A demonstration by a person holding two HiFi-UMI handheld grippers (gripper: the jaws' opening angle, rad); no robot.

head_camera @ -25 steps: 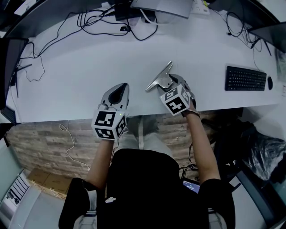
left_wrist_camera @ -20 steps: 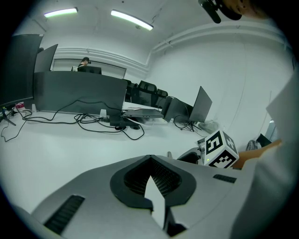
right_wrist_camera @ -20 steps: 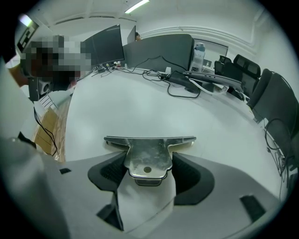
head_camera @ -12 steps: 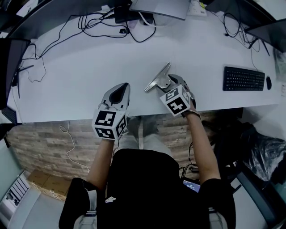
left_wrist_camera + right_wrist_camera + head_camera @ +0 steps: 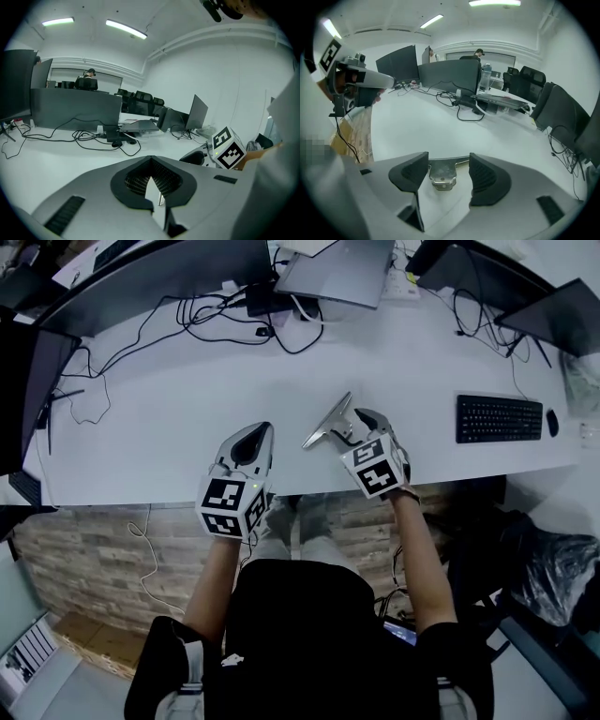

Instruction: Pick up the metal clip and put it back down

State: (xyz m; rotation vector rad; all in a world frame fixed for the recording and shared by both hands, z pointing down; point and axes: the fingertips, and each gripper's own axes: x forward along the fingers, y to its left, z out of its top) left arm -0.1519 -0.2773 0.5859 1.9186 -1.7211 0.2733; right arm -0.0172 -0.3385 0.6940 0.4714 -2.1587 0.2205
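- Metal clip (image 5: 326, 425) lies on the white desk (image 5: 178, 399), near the front edge and a little right of the middle. Its long plate runs slantwise to that edge.
- Right claw (image 5: 449, 158): released. The jaws stand apart, one on either side of the clip's short tab.
- Right gripper view: the tab sits close against the left-hand pad (image 5: 412, 172), and a clear gap shows between the tab and the other pad. The plate runs crosswise just beyond the pad tips.
- Cannot tell from any view whether the clip is fully flat on the desk or slightly tipped.
- Left claw (image 5: 151, 164): clenched, with the pad tips meeting at a point and nothing between them. It hovers by the front edge of the desk, to the left of the clip and apart from it.
- Each gripper carries its cube of square markers. The right one's cube (image 5: 228, 147) shows in the left gripper view.
- Keyboard (image 5: 499, 418) lies toward the right end of the desk, with a mouse (image 5: 551, 423) just beside it.
- Closed laptop (image 5: 339, 276) sits at the back edge, and a tangle of black cables (image 5: 225, 313) lies to its left.
- Dark monitors (image 5: 159, 277) stand along the back edge and at the left end.
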